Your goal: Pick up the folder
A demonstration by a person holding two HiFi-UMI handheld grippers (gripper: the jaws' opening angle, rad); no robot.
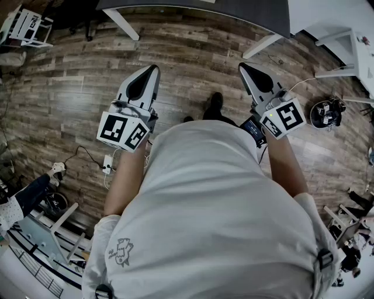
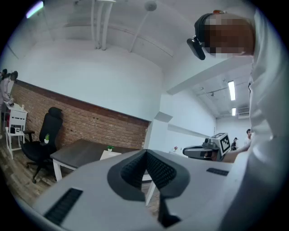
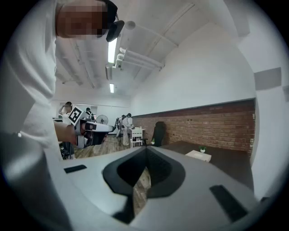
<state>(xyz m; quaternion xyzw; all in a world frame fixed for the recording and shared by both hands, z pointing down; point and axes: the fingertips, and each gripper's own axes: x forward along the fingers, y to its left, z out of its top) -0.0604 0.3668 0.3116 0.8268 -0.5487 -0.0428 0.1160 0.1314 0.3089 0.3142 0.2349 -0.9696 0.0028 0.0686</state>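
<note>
The person stands over the wood floor with both forearms bent forward at the elbows and a gripper in each hand. In the head view the left gripper reaches out at about 11 o'clock from the trunk. The right gripper is at about 1 o'clock. Both point toward 12 o'clock, roughly level, with their marker cubes just ahead of the wrists. The two are well apart and neither touches anything.

The left gripper view shows its jaws pressed together at the tips, with only floor and room visible past them. The right gripper view shows the same: jaws together, nothing clamped between them.

A dark desk stands at 12 o'clock, beyond both tips and apart from them. In the left gripper view the desk sits at about 9 o'clock from the jaws, in front of a brick wall. A pale flat thing lies on it beside a small potted plant. This may be the folder, though it is too small to tell for sure. In the right gripper view the same pale thing lies at about 3 o'clock.
</note>
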